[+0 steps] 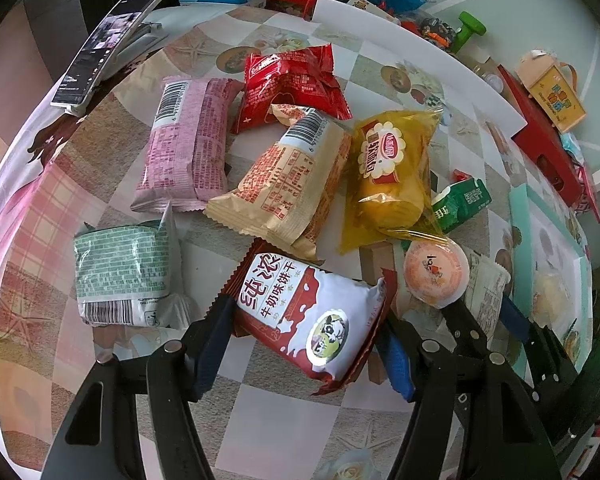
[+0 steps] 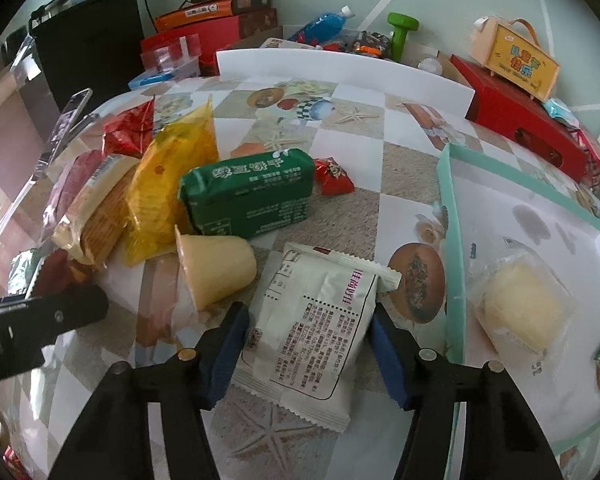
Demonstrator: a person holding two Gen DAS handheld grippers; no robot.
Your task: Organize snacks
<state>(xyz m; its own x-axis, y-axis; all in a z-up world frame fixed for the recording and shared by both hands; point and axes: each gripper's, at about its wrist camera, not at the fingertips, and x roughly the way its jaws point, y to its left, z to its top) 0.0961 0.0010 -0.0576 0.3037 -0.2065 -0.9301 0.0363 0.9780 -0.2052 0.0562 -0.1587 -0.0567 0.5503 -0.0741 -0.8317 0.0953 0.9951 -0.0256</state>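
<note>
Glossy red-and-white biscuit packet, puffy like a pillow, is clamped between the blue pads of the left gripper above the checkered tablecloth. Right gripper squeezes a crinkled white sachet just beside the mint-rimmed tray.

Jelly cup sits centre-left, boxy packet just behind it, flat sachet lower centre, tray at right holding a wrapped bun.

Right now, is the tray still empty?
No, the tray already holds one clear-wrapped pale pastry.
</note>
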